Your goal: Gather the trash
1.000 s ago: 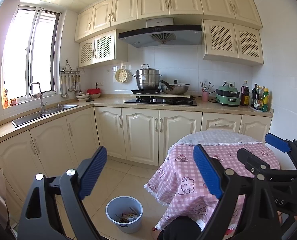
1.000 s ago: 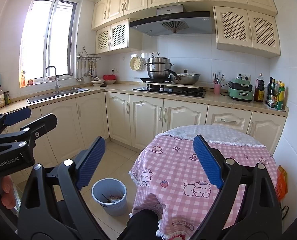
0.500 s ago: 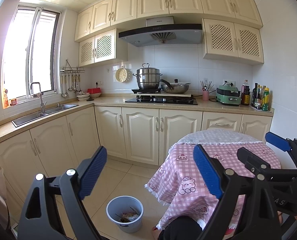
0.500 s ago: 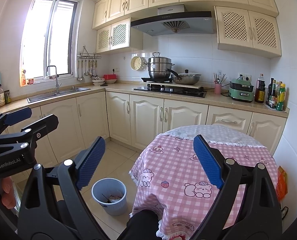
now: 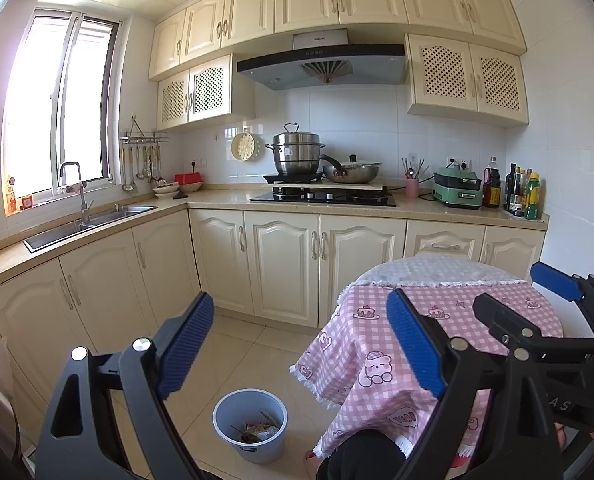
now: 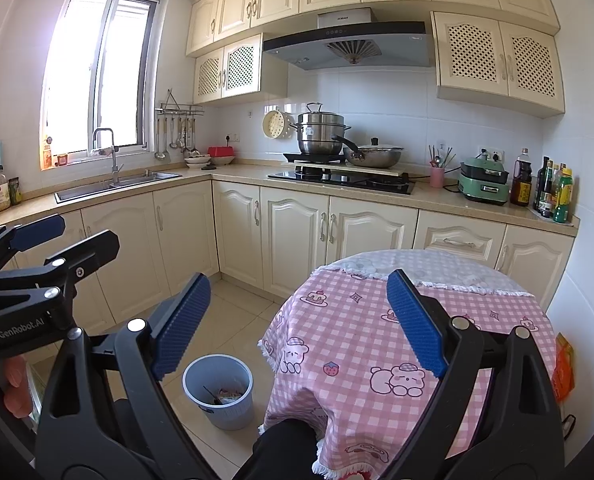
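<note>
A pale blue trash bin (image 5: pixel 250 424) stands on the tiled floor left of the round table, with scraps and wrappers inside; it also shows in the right wrist view (image 6: pixel 218 396). My left gripper (image 5: pixel 297 344) is open and empty, held above the floor and bin. My right gripper (image 6: pixel 297 320) is open and empty above the table's left edge. The right gripper shows at the right edge of the left wrist view (image 5: pixel 553 316). The left gripper shows at the left edge of the right wrist view (image 6: pixel 41 248).
A round table with a pink checked cloth (image 6: pixel 377 344) fills the right foreground. Cream cabinets (image 5: pixel 281 268) line the back and left. The counter holds a sink (image 5: pixel 89 220), a hob with pots (image 5: pixel 321 196), a green cooker (image 5: pixel 459 194) and bottles (image 5: pixel 521 192). An orange packet (image 6: pixel 563 368) hangs by the right wall.
Nothing has visibly moved apart from a very slight drift of both views. Both grippers stay open.
</note>
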